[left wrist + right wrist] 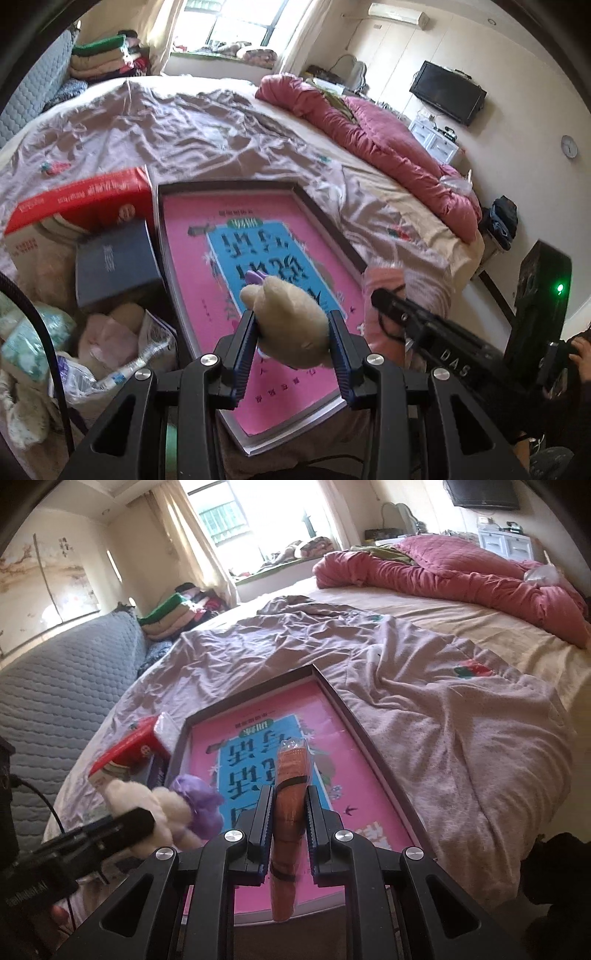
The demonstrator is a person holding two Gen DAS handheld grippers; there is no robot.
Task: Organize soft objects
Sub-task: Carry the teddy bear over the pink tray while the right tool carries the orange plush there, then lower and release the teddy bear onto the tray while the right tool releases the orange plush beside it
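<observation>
My left gripper (291, 321) is shut on a beige plush toy (284, 306) with a purple tuft, held above the near part of a dark-framed tray (229, 186) lined with a pink and blue printed sheet. My right gripper (291, 794) is shut on a long orange soft item (291, 768) in clear plastic, which stands up between the fingers over the same tray (332, 694). In the right wrist view the left gripper (140, 819) and its plush toy (166, 805) sit at the lower left. The right gripper (384, 299) shows at the tray's right edge in the left wrist view.
The tray lies on a rumpled mauve bedcover (207, 125). A red carton (85, 199), a dark blue box (114, 266) and crumpled plastic bags (122, 354) crowd its left side. A pink quilt (369, 136) is heaped at the far right, folded clothes (107, 55) at the far left.
</observation>
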